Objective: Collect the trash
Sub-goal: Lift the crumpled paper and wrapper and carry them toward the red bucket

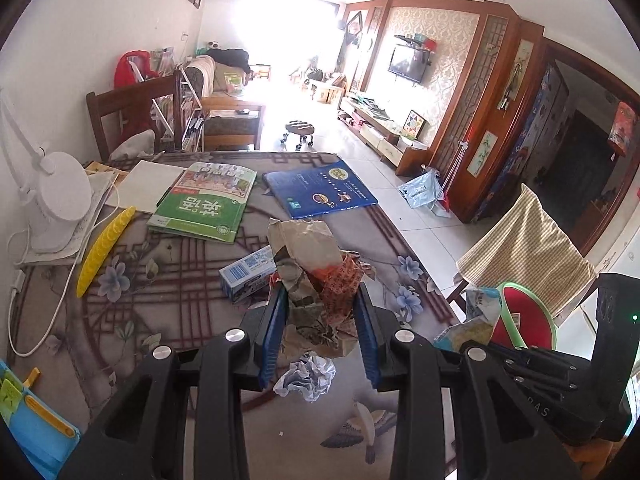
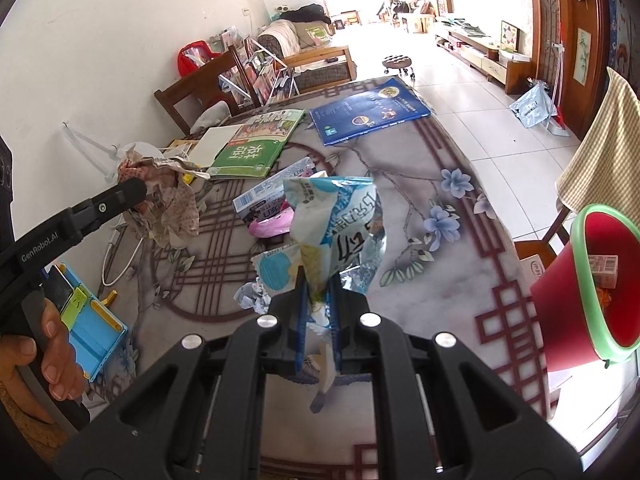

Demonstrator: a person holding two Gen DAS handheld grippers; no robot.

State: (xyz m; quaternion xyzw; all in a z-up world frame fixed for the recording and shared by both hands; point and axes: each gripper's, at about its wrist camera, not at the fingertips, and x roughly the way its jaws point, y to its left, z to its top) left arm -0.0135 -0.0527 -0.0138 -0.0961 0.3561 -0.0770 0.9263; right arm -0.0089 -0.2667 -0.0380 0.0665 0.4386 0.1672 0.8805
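- Over the bench (image 1: pixel 168 280), with its grey floral cloth, I've got both claws up with trash in them.
- My left claw (image 1: pixel 320 312) is clamped on a crumpled brown paper bag (image 1: pixel 308 264); the blue pads press it from both sides, and the bag stands tall between them with a red-printed scrap bunched at its right.
- From the right wrist camera I see that same bag (image 2: pixel 160 196) from the side, hanging off the tip of the left claw, above the bench's left part.
- My right claw (image 2: pixel 320 304) is pinched nearly closed on a blue-and-white snack wrapper (image 2: pixel 336 224), which fans out above the fingers.
- Still lying on the bench: a crumpled ball of white paper (image 1: pixel 306 376) just below my left claw, a small blue-and-white carton (image 1: pixel 246 274) behind the bag, and something pink (image 2: pixel 272 224) beside that carton in the right view.
- Off the bench's right edge sits the red bin with a green rim (image 2: pixel 592 280); I can see a small box inside it.
- Farther back on the bench lie a green textbook (image 1: pixel 204 204) and a blue book (image 1: pixel 320 188), well apart from the trash.
- At the left stand a white lamp base (image 1: pixel 60 200) and a yellow strip (image 1: pixel 106 248).
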